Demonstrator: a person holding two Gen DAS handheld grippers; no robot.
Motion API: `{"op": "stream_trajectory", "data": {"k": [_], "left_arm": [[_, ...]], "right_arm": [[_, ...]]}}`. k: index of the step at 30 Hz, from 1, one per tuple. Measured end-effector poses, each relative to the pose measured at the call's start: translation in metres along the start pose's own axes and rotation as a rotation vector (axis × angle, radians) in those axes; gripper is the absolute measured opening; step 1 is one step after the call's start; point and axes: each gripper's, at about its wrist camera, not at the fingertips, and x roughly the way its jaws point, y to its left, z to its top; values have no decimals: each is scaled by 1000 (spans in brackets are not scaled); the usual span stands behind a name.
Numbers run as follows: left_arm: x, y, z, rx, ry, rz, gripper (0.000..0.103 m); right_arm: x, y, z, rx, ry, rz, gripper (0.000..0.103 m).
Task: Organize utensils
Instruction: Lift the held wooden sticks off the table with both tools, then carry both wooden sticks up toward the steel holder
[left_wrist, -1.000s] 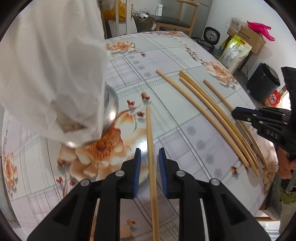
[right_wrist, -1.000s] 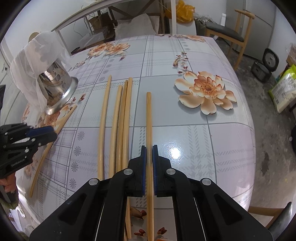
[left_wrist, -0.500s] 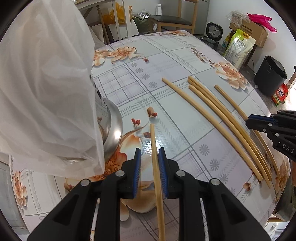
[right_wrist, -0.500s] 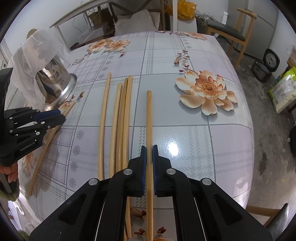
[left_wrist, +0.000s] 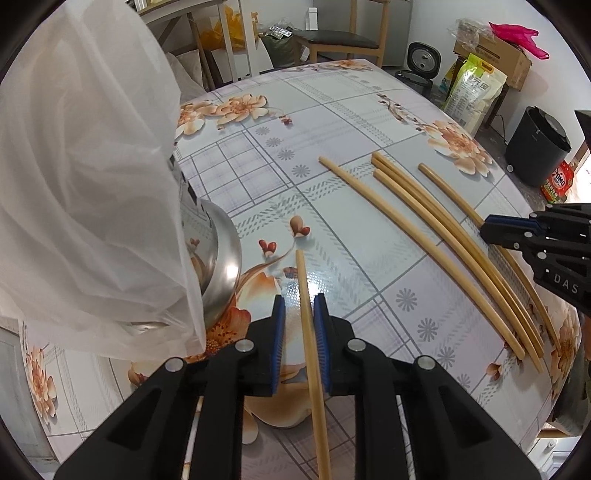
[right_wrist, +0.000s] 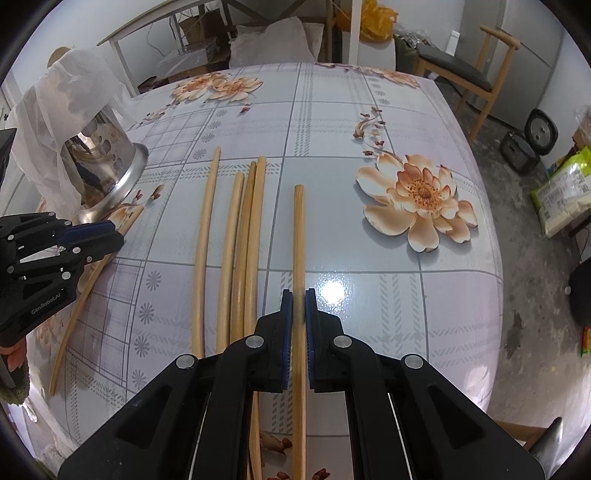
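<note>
Both grippers are picking up chopsticks. The left gripper (left_wrist: 299, 343), beside the steel holder (left_wrist: 218, 269), has just been closing around one chopstick (left_wrist: 304, 295), not yet pinched. The right gripper (right_wrist: 298, 332) clenches the outermost chopstick (right_wrist: 298, 236) on the tabletop (right_wrist: 388, 295). Next, I'd say: tighten, lift, tip into the holder.

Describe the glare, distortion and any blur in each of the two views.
Left wrist view: fisheye bends the chopsticks into arcs, black vignette in the corners, soft glare on the tablecloth just past the tongs; the white mesh bag shows bright and hazy. Right wrist view: a hard white glare spot on the tablecloth beside the tongs, straight table edges bowed, and the held chopstick smears between the pads.
</note>
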Motion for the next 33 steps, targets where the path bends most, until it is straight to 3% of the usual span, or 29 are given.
{"op": "stream_trajectory", "data": {"k": [5,18,33], "left_arm": [[1,-2,0,4,-7,4,7],[-8,8,-7,-43,-42,-12,6],[-85,31,-22,-114,-178,-88,6]], "right_arm": [[-1,-2,-1,19,-18,2,4],[-18,-5,-2,75,-79,50,4],[-84,-2,3,115,-237,176,4]]}}
